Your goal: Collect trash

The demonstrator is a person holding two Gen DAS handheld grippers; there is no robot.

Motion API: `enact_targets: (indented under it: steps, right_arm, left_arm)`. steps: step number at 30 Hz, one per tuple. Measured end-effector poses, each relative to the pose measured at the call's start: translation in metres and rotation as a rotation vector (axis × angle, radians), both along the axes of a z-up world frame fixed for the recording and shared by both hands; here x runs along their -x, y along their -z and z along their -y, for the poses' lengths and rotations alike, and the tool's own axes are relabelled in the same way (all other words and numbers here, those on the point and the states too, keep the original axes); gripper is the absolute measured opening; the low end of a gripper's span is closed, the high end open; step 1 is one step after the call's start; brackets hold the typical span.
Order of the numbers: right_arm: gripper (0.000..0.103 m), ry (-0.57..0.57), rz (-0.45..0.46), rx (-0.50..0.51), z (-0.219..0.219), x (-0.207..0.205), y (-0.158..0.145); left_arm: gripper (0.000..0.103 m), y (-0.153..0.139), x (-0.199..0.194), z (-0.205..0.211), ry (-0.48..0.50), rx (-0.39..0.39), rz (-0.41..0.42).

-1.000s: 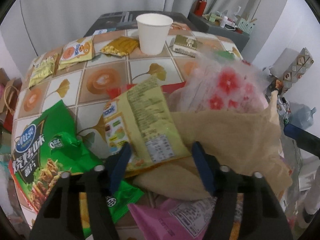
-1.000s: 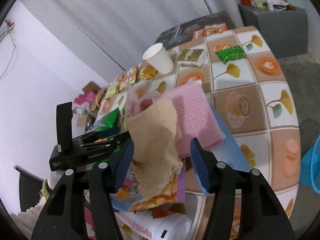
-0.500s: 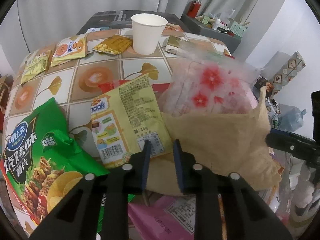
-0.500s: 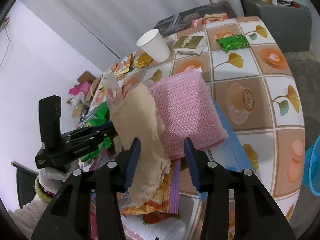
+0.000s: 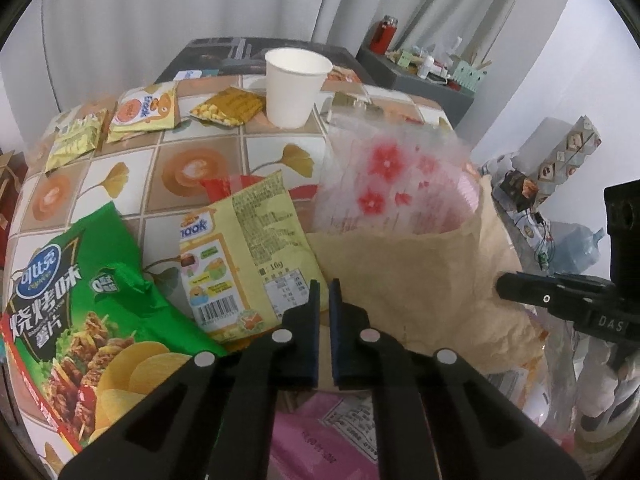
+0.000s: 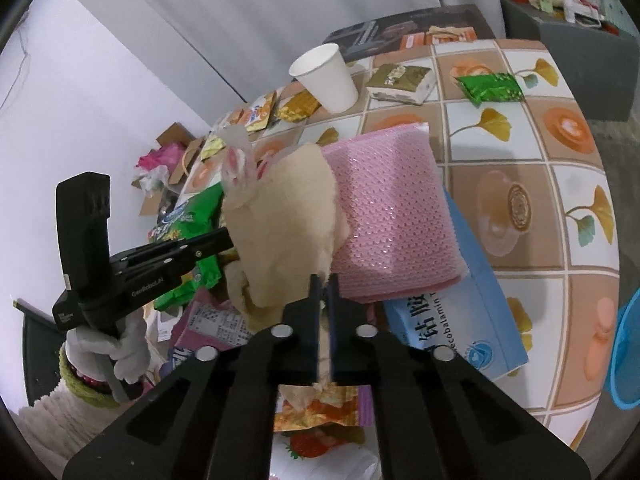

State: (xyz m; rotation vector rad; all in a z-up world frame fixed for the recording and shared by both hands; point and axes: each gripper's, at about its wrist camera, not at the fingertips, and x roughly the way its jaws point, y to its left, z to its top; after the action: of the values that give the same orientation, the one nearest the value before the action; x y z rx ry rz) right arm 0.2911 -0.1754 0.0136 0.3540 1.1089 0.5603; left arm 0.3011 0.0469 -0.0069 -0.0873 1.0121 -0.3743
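A crumpled brown paper bag (image 5: 420, 276) stands among snack wrappers on the tiled table (image 5: 192, 168). My left gripper (image 5: 325, 292) is shut on the bag's near left edge, beside a yellow snack packet (image 5: 244, 256). My right gripper (image 6: 325, 286) is shut on the same brown paper bag (image 6: 284, 216) at its other edge. A clear plastic bag with red flowers (image 5: 384, 184) sticks out of the paper bag. A green chip bag (image 5: 68, 292) lies at the left.
A white paper cup (image 5: 296, 84) stands at the table's far side with small snack packets (image 5: 144, 108) around it. A pink textured pack (image 6: 392, 216) lies on a blue box (image 6: 460, 308). A green wrapper (image 6: 490, 88) and a blue bin (image 6: 628, 356) are at the right.
Both grippers went from wide open to shut on the brown paper bag's edges. The bag has been drawn more upright between them.
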Motion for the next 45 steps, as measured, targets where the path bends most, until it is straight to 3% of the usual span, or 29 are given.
enact_targets:
  steps: [9,16,21,25,29,30,33,37,39,40,42,45]
  right_arm:
    - [0.000,-0.004,0.153,-0.070,-0.004,0.003,-0.059]
    - [0.000,0.013,0.332,-0.092,0.003,0.016,-0.120]
    - [0.000,0.095,0.416,-0.058,0.031,0.028,-0.143]
    - [0.000,0.155,0.436,-0.046,0.054,0.038,-0.146]
    - [0.000,0.189,0.437,-0.047,0.070,0.044,-0.143]
    - [0.000,0.190,0.435,-0.049,0.072,0.044,-0.142]
    - [0.000,0.188,0.424,-0.057,0.073,0.041,-0.134]
    - [0.000,0.187,0.418,-0.074,0.078,0.044,-0.132]
    - [0.000,0.190,0.415,-0.083,0.080,0.046,-0.132]
    - [0.000,0.193,0.413,-0.087,0.082,0.045,-0.130]
    - [0.000,0.196,0.409,-0.090,0.084,0.045,-0.129]
    - [0.000,0.207,0.404,-0.101,0.088,0.044,-0.127]
  left_arm:
    - [0.002,-0.031,0.012,-0.022,-0.054,0.039,0.101]
    - [0.004,-0.032,0.018,-0.028,-0.056,0.064,0.088]
    - [0.040,-0.025,0.022,-0.018,-0.020,0.030,0.064]
    - [0.053,-0.020,0.023,-0.004,0.024,-0.049,0.073]
    - [0.062,-0.010,0.016,0.012,0.050,-0.211,0.090]
    - [0.062,-0.006,0.013,0.019,0.056,-0.283,0.103]
    - [0.062,0.007,0.003,0.030,0.078,-0.428,0.116]
    - [0.059,0.019,-0.008,0.036,0.092,-0.534,0.120]
    - [0.034,0.021,-0.008,0.038,0.106,-0.582,0.139]
    - [0.027,0.021,-0.007,0.039,0.108,-0.596,0.145]
    - [0.018,0.018,-0.004,0.040,0.105,-0.625,0.174]
    - [0.013,0.009,0.006,0.040,0.103,-0.684,0.237]
